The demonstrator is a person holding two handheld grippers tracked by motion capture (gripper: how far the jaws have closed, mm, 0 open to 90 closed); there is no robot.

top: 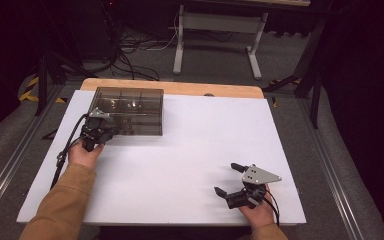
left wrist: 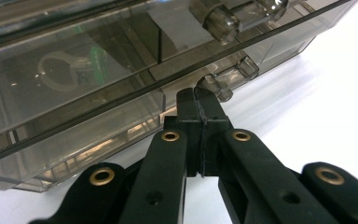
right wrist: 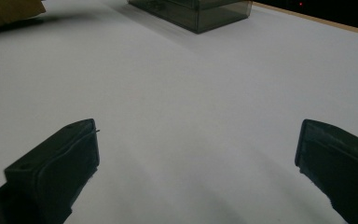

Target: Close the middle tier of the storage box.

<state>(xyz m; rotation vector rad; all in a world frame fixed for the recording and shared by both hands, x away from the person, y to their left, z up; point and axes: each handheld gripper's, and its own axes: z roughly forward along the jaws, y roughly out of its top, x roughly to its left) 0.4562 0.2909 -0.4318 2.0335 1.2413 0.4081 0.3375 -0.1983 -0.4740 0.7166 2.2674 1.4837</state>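
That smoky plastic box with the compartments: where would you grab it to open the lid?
Probably at the small clear latch tab sticking out of the box's front edge, coming from the person's side, low and level with the table. It is the one part that juts out; the walls are flat and smooth. The left gripper, jaws shut, already points there.

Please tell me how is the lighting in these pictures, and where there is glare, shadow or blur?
High view: the white table is bright, the room around it dark. Left gripper view: the smoky box shows pale reflections on its lid, and the shut left gripper in front looks sharp. Right gripper view: the open right gripper has soft, blurred jaws; a soft shadow lies beside the far box.
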